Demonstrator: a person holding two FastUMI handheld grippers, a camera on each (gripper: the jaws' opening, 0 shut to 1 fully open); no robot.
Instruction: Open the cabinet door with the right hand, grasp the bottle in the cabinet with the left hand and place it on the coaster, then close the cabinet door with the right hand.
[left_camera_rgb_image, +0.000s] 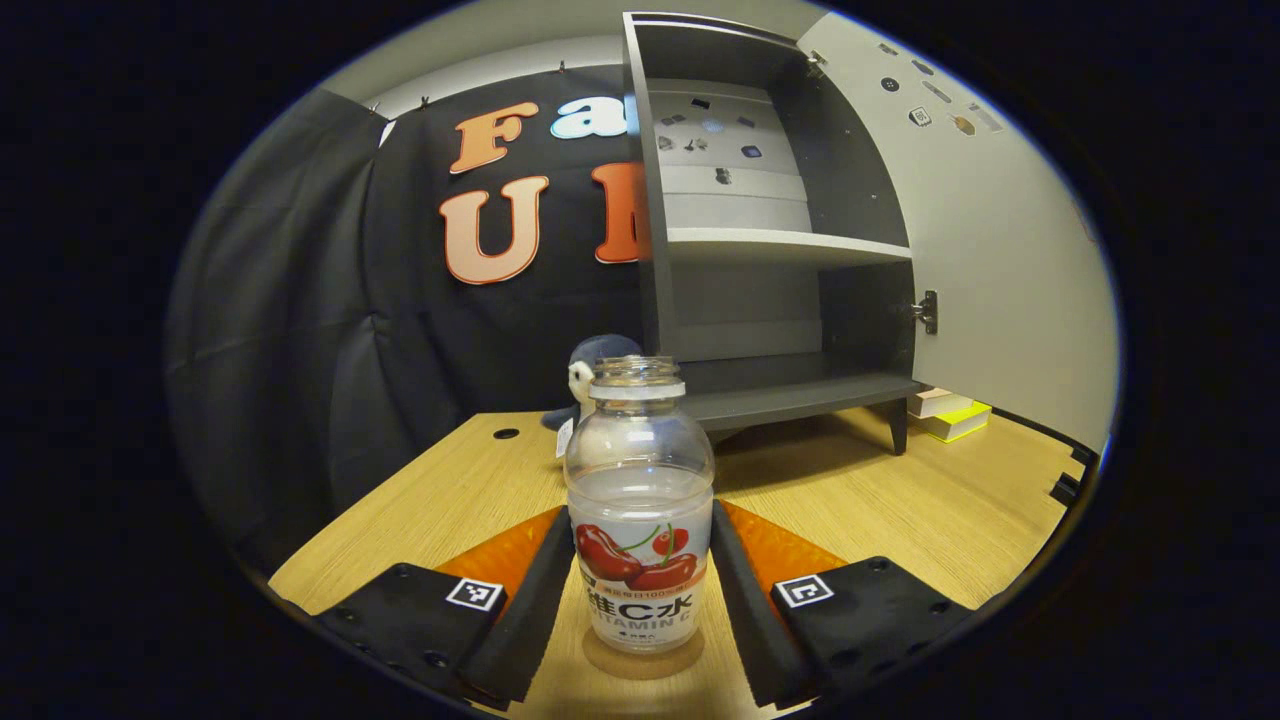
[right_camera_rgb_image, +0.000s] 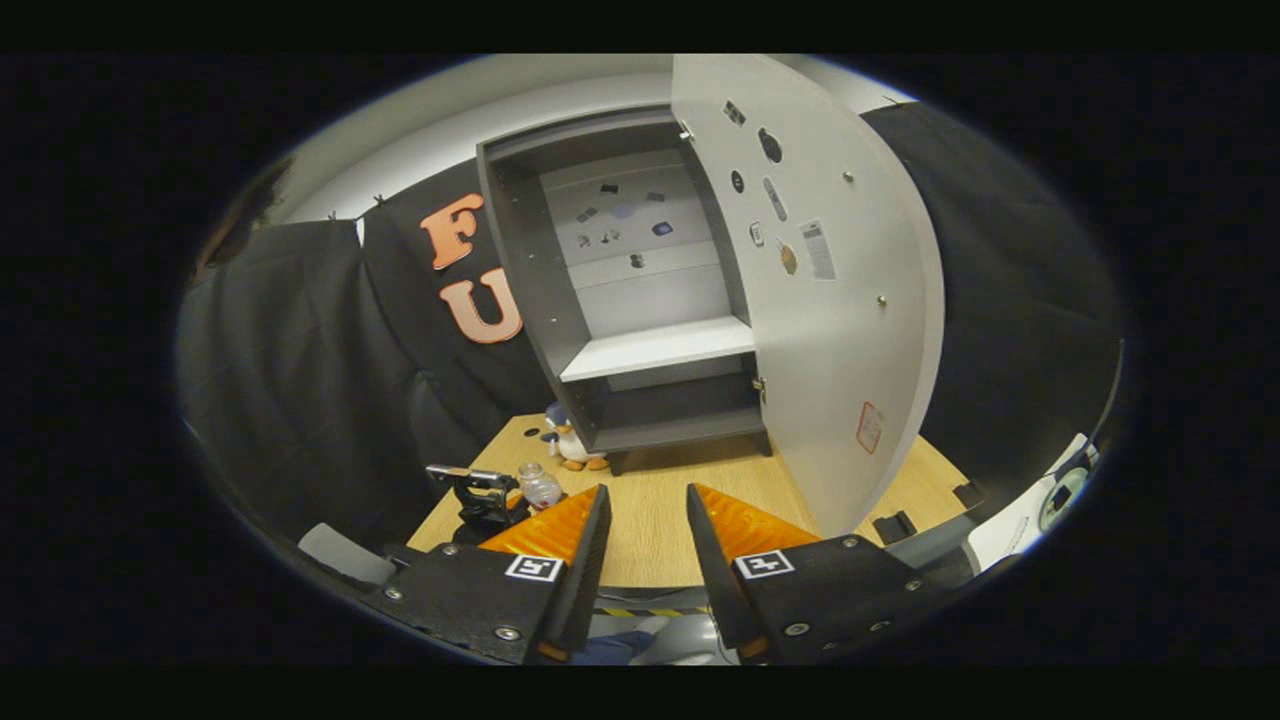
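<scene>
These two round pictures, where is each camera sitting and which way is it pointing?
Left gripper view: rides on the left claw, low over the table, facing the open cabinet; its own fingers flank the bottle standing on the coaster.
Right gripper view: rides on the right claw, farther back and higher, facing the cabinet door; its own fingers are apart with nothing between.
Shared: cabinet, door, bottle, plush toy, table.
</scene>
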